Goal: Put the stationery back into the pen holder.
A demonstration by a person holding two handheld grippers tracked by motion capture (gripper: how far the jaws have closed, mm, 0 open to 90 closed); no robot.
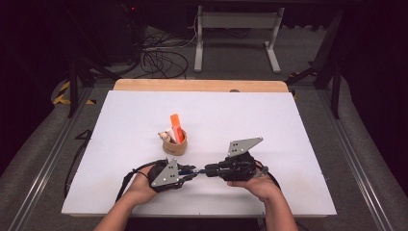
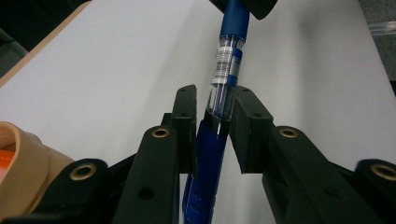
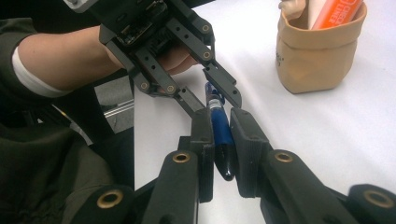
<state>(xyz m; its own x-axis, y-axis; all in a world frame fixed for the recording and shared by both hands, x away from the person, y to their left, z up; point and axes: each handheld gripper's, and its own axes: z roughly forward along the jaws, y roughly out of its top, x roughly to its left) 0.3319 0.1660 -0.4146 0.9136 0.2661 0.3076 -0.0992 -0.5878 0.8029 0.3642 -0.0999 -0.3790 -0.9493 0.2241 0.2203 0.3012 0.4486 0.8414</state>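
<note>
I have both grippers clamped on the blue pen (image 2: 223,93) above the table (image 1: 288,144): left gripper (image 1: 190,173) on barrel, right gripper (image 3: 222,135) on cap end. Off-axis pull could slip or snap it.

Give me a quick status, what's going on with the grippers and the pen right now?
Left gripper and right gripper both shut on the blue pen, one at each end, above the white table. Tan cup stands close behind. Nothing in the way.

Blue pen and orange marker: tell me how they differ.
The blue pen lies roughly level, held above the table between the left gripper and right gripper; the orange marker stands upright in the tan cup, untouched. The pen looks slimmer, partly clear; the marker is solid orange.
</note>
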